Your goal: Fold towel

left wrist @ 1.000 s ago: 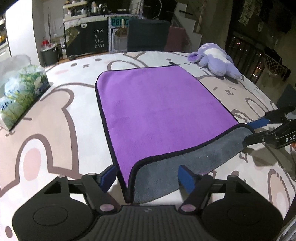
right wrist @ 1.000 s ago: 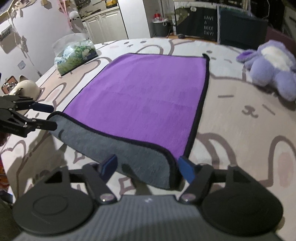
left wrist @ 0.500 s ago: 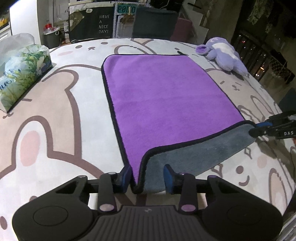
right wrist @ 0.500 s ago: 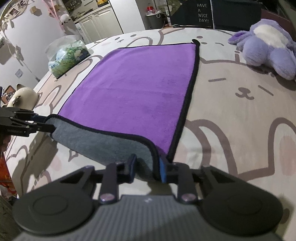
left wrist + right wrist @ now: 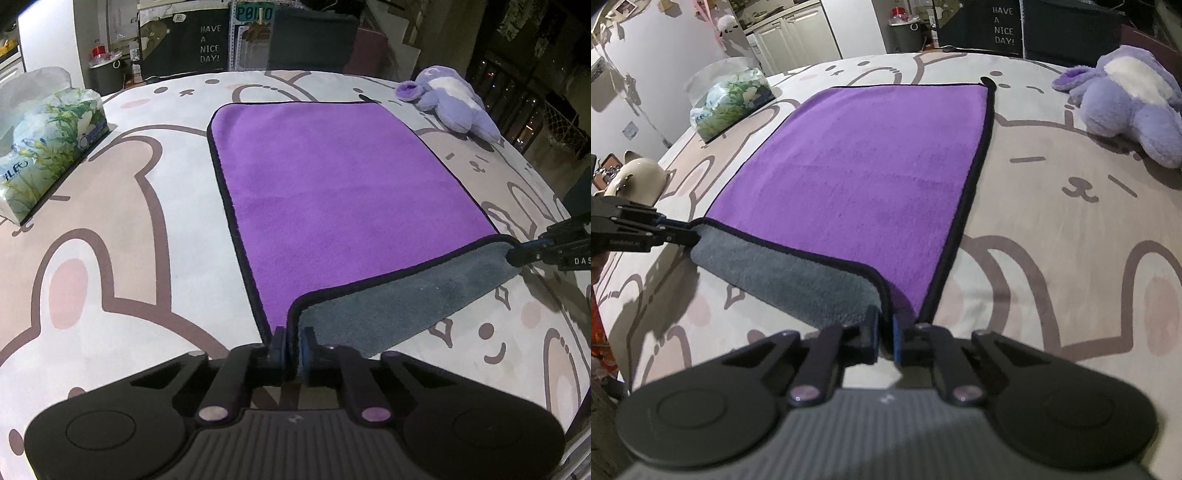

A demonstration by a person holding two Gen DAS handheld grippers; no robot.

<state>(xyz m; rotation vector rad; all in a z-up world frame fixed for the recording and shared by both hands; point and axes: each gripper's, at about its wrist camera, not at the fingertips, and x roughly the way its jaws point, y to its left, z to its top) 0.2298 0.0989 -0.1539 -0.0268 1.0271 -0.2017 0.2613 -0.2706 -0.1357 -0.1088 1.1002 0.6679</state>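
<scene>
A purple towel (image 5: 332, 192) with black trim and a grey underside lies flat on the bear-print table cover (image 5: 110, 221). Its near edge is turned up, showing grey (image 5: 399, 295). My left gripper (image 5: 293, 347) is shut on the towel's near left corner. My right gripper (image 5: 884, 338) is shut on the near right corner of the towel (image 5: 857, 166). Each gripper shows in the other's view: the right one (image 5: 532, 254) at the right edge, the left one (image 5: 670, 234) at the left edge.
A tissue pack (image 5: 44, 140) lies at the far left, also in the right wrist view (image 5: 733, 101). A purple plush toy (image 5: 450, 103) lies at the far right, also in the right wrist view (image 5: 1126, 103). A cream mug (image 5: 637, 179) stands at the table's left side.
Both grippers went from open to shut on the towel's near corners. The near edge has lifted slightly off the table.
</scene>
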